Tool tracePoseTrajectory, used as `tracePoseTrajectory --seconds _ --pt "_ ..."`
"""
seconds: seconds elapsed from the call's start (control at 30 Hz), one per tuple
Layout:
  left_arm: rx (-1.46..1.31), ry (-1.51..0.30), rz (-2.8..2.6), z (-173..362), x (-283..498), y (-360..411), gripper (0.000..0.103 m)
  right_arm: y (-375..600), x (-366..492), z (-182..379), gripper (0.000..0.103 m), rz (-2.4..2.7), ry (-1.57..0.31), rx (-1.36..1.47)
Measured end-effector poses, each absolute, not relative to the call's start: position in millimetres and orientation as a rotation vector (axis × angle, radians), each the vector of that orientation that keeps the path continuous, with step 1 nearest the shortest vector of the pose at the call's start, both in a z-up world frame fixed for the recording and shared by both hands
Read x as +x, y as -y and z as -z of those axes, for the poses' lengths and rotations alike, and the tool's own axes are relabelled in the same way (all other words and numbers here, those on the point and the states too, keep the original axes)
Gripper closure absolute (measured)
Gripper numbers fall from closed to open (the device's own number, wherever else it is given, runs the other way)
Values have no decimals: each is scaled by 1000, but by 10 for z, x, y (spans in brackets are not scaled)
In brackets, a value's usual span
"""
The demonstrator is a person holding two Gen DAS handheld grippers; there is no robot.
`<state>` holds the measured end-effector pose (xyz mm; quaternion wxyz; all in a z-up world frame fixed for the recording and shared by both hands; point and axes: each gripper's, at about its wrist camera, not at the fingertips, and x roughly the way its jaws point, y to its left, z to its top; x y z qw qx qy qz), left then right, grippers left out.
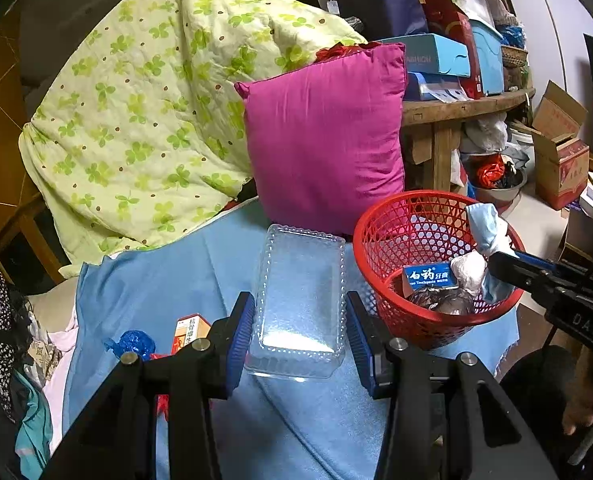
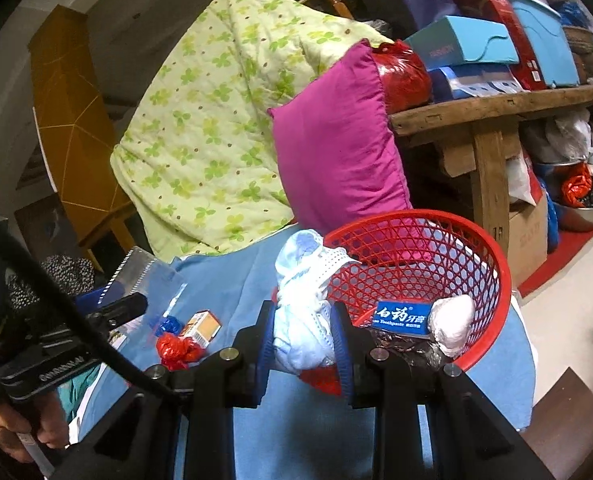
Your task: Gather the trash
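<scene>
Between the blue pads of my left gripper (image 1: 300,310) is a clear plastic clamshell box (image 1: 301,268), and the pads press on its two long sides. In the right wrist view that box (image 2: 146,276) hangs above the blue cloth. My right gripper (image 2: 303,322) is shut on a crumpled white and pale blue wad (image 2: 300,258) at the near rim of the red mesh basket (image 2: 492,264). The same wad (image 1: 484,226) shows over the basket (image 1: 380,240) in the left wrist view. In the basket lie a blue toothpaste box (image 2: 402,318), a white wad and a dark wrapper.
A small orange box (image 1: 190,328), a blue wrapper (image 1: 134,344) and a red wrapper (image 2: 176,350) lie on the blue cloth (image 1: 156,280). Behind stand a magenta pillow (image 1: 324,136), a green quilt (image 1: 148,112) and a wooden bench (image 2: 492,108) stacked with boxes. Clothes are heaped at the left.
</scene>
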<state>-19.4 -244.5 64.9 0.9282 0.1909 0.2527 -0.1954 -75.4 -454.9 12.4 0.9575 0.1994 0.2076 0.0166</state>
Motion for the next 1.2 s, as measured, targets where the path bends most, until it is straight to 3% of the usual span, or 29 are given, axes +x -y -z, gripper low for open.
tracePoseTrajectory --seconds 1.2 --pt "402 -499 522 -399 73 3294 55 5155 -642 198 72 41 -350 538"
